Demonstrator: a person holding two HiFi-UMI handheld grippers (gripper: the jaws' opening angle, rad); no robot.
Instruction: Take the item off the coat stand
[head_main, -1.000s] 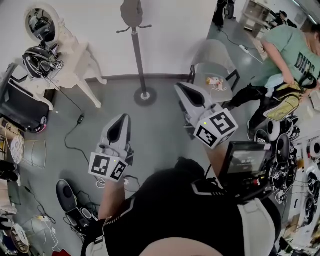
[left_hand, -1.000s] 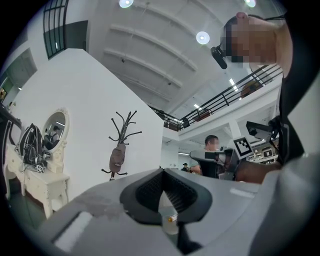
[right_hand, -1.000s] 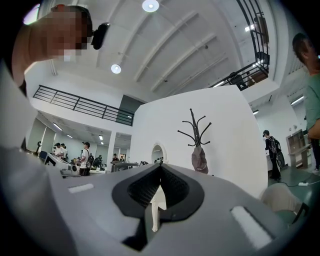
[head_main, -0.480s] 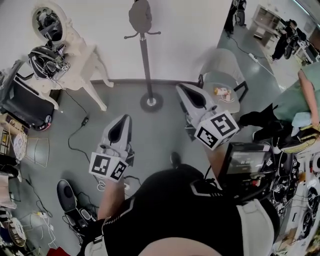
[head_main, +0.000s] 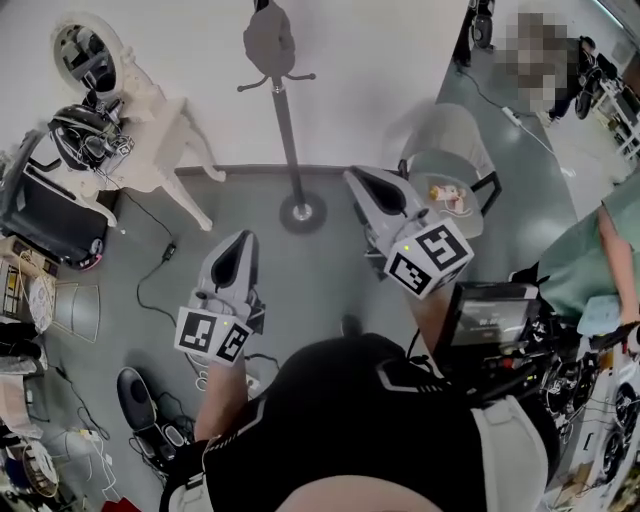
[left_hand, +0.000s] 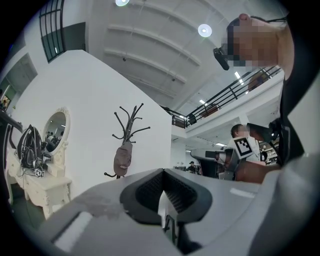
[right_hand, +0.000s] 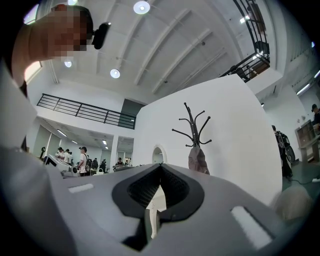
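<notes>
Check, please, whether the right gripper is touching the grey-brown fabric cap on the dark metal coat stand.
Apart. The head view shows grey floor between the right gripper and the coat stand where the cap hangs.

Coat stand (head_main: 285, 140): black pole and base. Item (head_main: 267, 42) on it: grey-brown. Left gripper (head_main: 243, 238) and right gripper (head_main: 353, 174): light grey shells, black ribbed lining on the jaws, black-and-white square markers. Floor (head_main: 310, 290): grey. Wall (head_main: 360, 60): white.
</notes>
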